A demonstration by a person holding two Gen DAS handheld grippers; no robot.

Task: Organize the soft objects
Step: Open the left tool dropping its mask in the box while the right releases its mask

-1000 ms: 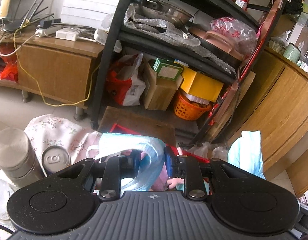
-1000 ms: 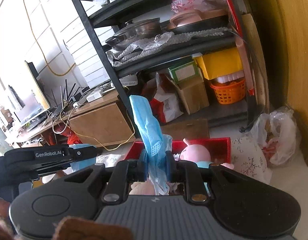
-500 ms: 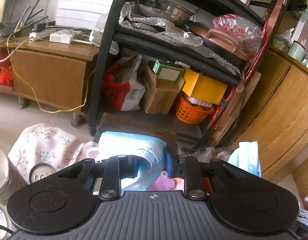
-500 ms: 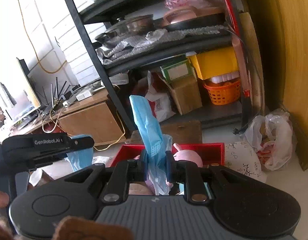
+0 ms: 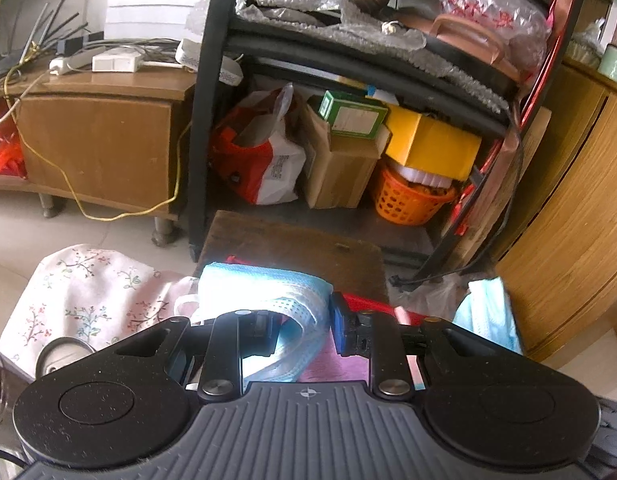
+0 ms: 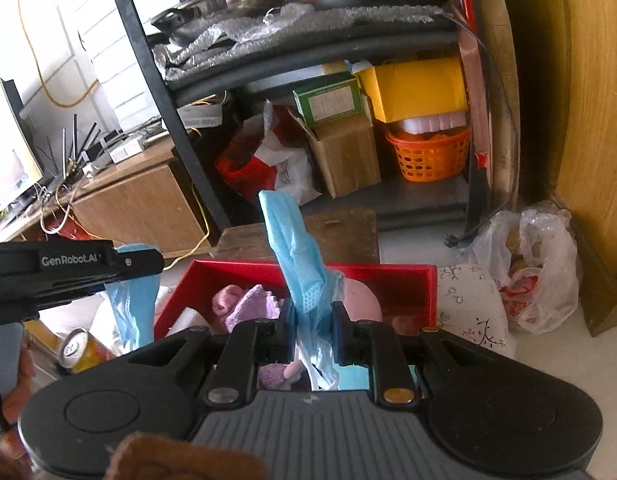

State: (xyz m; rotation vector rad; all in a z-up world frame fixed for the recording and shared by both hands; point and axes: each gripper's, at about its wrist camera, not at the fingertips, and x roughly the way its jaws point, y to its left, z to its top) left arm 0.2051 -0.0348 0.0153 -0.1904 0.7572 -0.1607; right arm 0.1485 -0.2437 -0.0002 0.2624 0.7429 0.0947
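In the left wrist view, our left gripper (image 5: 298, 326) fills the lower frame, its fingers set fairly wide with a pale blue mask (image 5: 264, 296) draped across the gap — it lies against the right finger, though we cannot tell if it is truly pinched. A second blue mask (image 5: 488, 316) shows at the lower right of that frame. In the right wrist view, our right gripper (image 6: 312, 336) sits at the bottom centre, fingers narrow and clamped on that mask (image 6: 296, 256), which stands up tall from the grip. Just behind it lies a red bin (image 6: 392, 276) holding a purple cloth (image 6: 244, 304) and a pink soft toy (image 6: 362, 296). At the left edge the other gripper (image 6: 68, 272) reaches in with its mask hanging below. A drink can (image 6: 74, 350) stands at lower left — a black shelf (image 6: 308, 52) rises behind everything.
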